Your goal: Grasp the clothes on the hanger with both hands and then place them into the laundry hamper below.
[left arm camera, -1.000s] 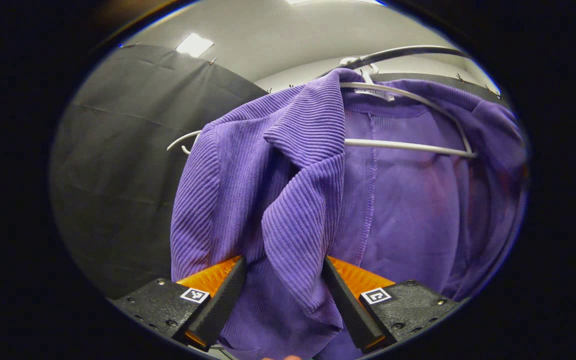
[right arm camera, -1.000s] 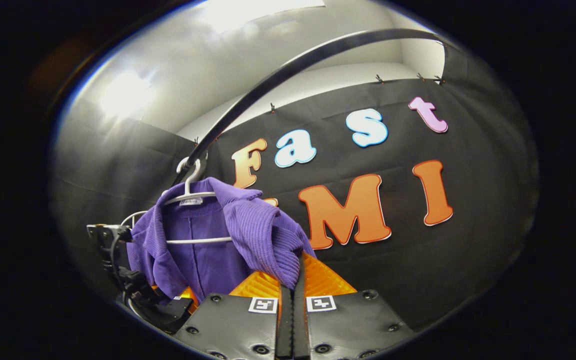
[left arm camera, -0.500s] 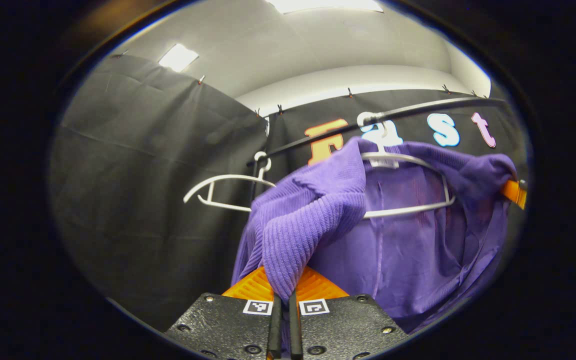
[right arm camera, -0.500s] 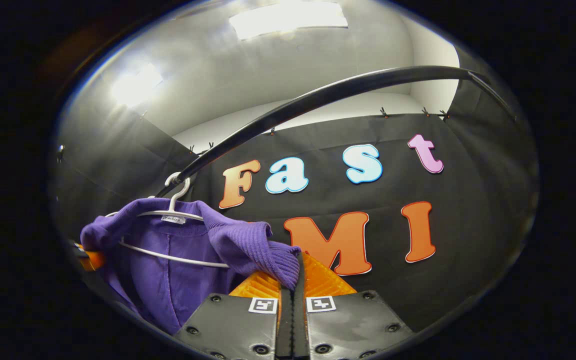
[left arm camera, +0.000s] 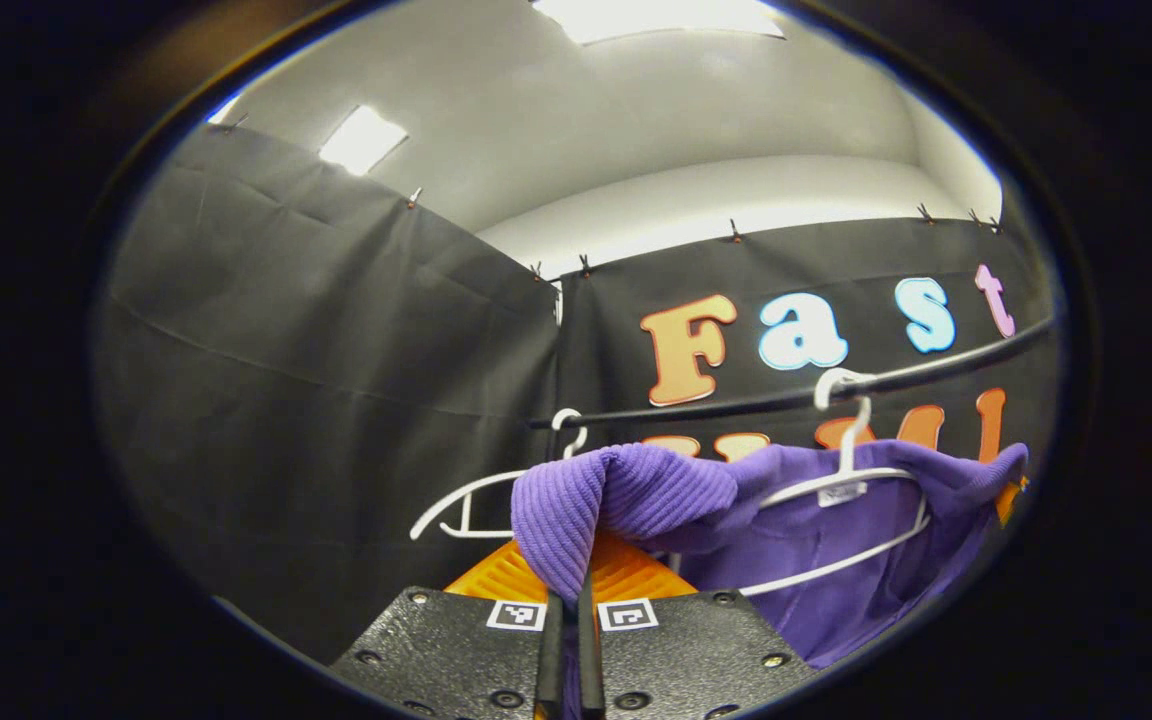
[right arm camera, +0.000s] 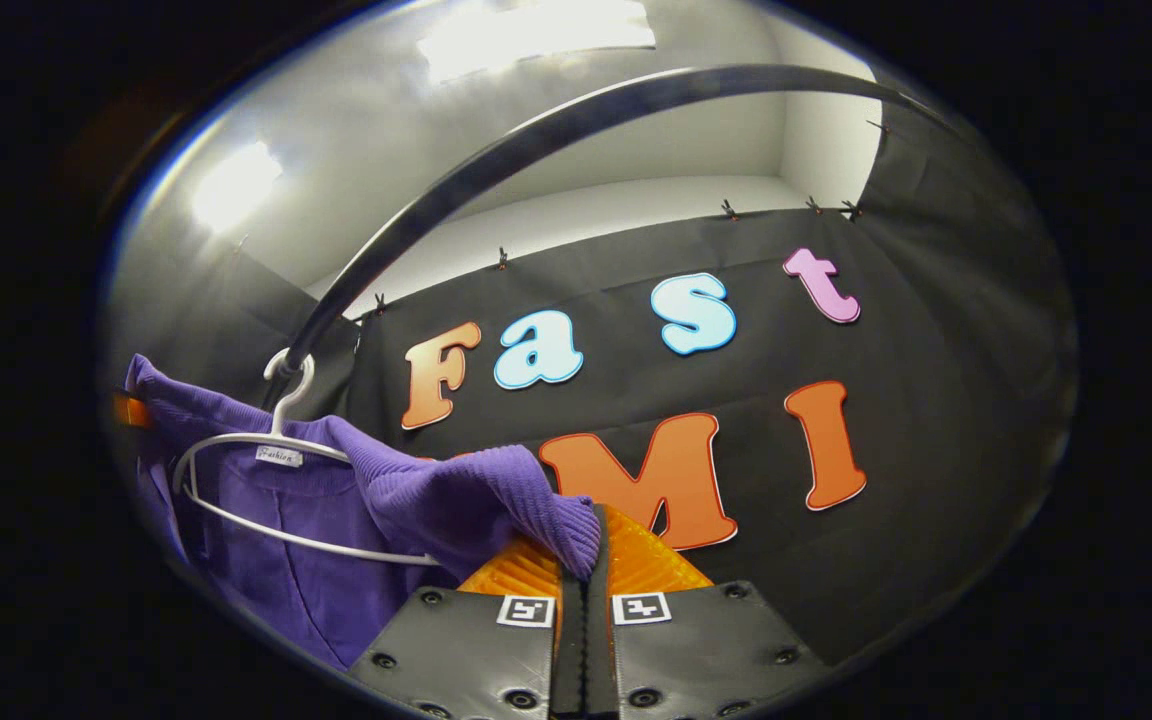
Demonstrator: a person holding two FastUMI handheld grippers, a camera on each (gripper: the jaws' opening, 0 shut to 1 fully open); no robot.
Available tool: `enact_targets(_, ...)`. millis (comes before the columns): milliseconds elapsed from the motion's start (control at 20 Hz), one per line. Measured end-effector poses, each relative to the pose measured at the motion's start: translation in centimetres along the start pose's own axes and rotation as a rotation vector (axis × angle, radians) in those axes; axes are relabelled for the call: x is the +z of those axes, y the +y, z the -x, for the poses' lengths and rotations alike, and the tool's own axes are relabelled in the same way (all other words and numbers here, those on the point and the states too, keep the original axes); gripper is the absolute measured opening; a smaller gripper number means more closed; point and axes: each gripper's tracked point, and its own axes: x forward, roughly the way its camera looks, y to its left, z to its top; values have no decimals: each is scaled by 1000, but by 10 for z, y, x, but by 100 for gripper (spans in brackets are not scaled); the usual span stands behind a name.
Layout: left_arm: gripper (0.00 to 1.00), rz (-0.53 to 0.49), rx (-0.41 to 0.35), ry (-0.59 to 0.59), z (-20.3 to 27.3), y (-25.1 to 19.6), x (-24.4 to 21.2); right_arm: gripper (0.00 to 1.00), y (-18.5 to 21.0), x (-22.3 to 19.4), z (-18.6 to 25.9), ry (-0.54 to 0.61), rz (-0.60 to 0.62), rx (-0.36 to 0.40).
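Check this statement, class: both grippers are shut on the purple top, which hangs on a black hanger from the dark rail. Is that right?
Not quite. The hanger is white, not black, as the right gripper view shows. The rest holds: the left gripper and right gripper are each shut on the purple top, under the dark rail.

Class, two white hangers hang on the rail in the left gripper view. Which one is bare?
The bare hanger is the one farther left on the rail, with nothing draped on it. The other hanger carries the purple garment.
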Motion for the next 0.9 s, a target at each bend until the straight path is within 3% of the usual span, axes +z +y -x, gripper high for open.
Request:
enact_targets(150,3,-7,-27,10,-35,9,-6,7,-7,2,-12,-4,-29,-11)
enact_targets(400,6,-3,-95,195,-62,30,-84,8,-11,8,-21,4,-37,-3)
enact_targets(650,6,39,-36,311,-49,57,-157,8,-11,1,-31,26,-6,-4)
enact_targets(900,6,56,-64,354,-16,46,-199,8,-20,-16,-53,46,74,-34)
